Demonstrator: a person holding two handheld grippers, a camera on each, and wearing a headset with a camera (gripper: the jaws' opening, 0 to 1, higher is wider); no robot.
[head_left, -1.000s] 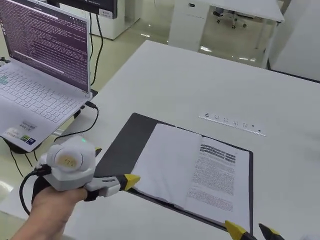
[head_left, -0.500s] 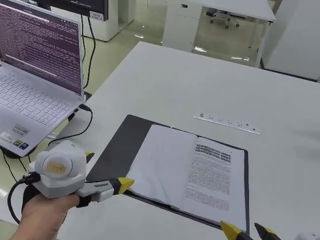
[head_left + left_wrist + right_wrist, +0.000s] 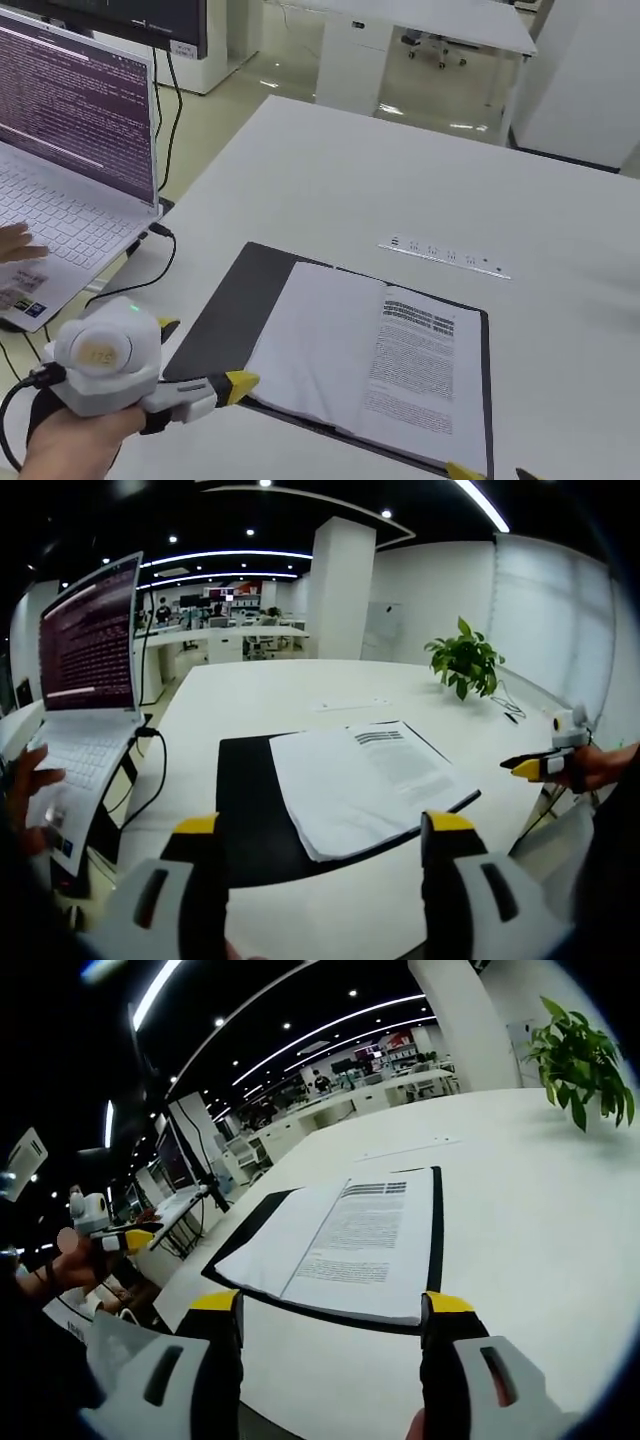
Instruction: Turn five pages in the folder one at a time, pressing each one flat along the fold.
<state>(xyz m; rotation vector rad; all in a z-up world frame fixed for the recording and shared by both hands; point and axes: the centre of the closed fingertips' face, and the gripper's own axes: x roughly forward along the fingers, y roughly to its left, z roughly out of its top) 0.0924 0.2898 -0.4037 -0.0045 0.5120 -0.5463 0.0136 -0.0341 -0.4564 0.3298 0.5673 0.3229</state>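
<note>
Left gripper and right gripper hover off the near edge of the folder, fingers released and empty. Pinch just one right page by its corner, then press along the fold.

On white table: folder, thin strip

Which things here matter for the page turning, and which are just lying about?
For the job: folder, its pages, left gripper and right gripper, both open.

Lying about: laptop, its cable, white strip beyond the folder, potted plant.
</note>
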